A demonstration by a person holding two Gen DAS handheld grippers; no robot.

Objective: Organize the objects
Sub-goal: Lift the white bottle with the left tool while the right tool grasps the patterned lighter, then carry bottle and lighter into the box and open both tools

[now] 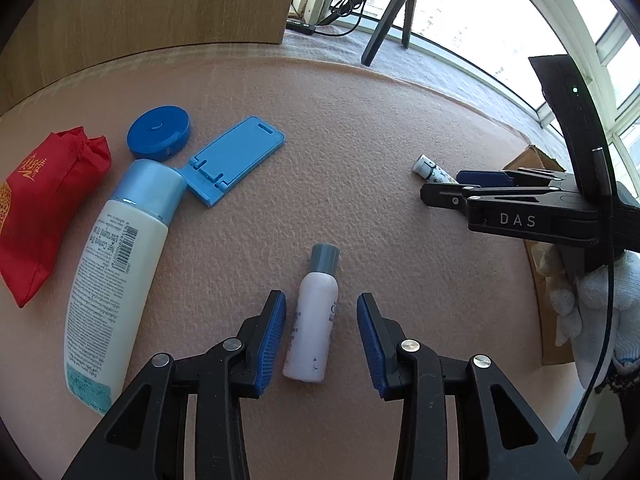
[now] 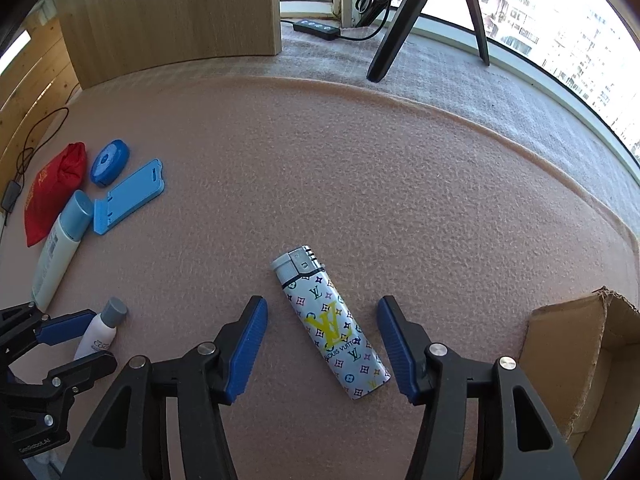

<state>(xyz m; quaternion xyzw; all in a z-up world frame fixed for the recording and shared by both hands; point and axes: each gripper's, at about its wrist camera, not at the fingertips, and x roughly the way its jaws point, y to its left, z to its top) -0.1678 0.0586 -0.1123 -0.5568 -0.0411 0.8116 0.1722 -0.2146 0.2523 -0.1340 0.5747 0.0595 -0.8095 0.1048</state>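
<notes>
In the left wrist view the left claw [image 1: 321,343] is released, its blue pads either side of a small white bottle [image 1: 311,334] lying on the pink tabletop [image 1: 360,152], grey cap pointing away, neither pad touching it; to the left lies a large bottle [image 1: 116,280] with a blue cap, beside it a red pouch [image 1: 48,204]; beyond them a blue phone stand [image 1: 232,158] and a round blue case [image 1: 158,131]; at the right edge the right claw [image 1: 448,184] shows from the side, with a gloved hand [image 1: 596,300] behind it, something this view alone shows

In the right wrist view the right claw [image 2: 322,350] is also released, straddling a patterned lighter [image 2: 332,324] that lies flat, metal head away, apart from both pads; only here does the lighter show whole, while the other view gives just its tip; a cardboard box [image 2: 580,360] sits just right; at lower left the left claw [image 2: 86,338] flanks the small bottle [image 2: 100,332]; farther off, a wooden panel [image 2: 172,8], a tripod [image 2: 400,24] and a window
</notes>
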